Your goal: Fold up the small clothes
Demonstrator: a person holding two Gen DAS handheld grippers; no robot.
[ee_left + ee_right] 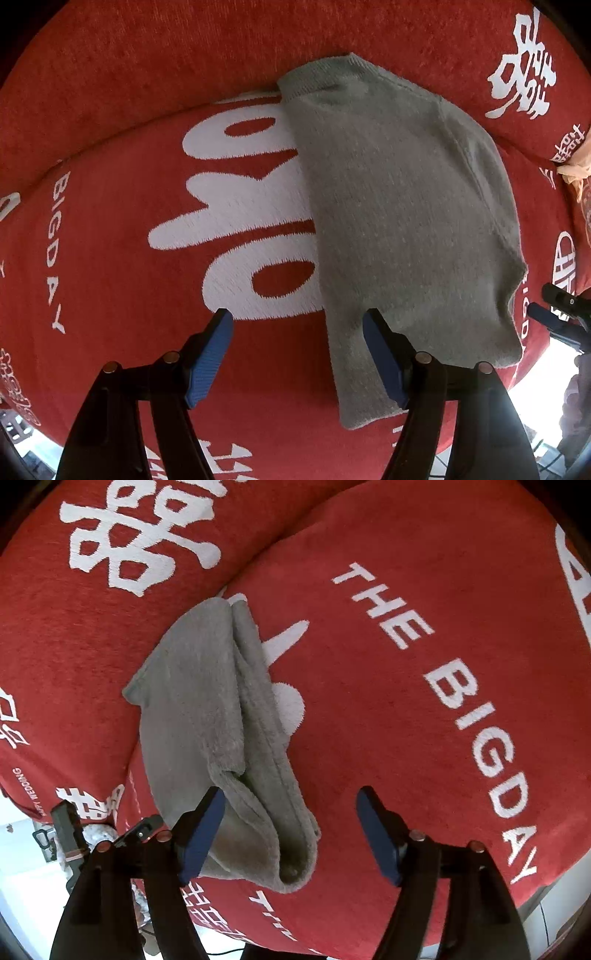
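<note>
1. Left wrist view: the left gripper hovers over a red cover with white lettering, its blue-padded fingers spread wide apart and holding nothing
2. A grey knit garment lies folded on the red cover, running from the seat's back seam down toward the front edge; its near corner sits under the left gripper's right-hand finger, though contact cannot be judged
3. At the right edge of that view, the right gripper shows just beside the garment's corner
4. Right wrist view: the right gripper has its fingers apart and empty, with the garment lying doubled over below, its near folded end between the fingers and closer to the left-hand one
5. An orange cloth peeks in at the far right of the left wrist view
</note>
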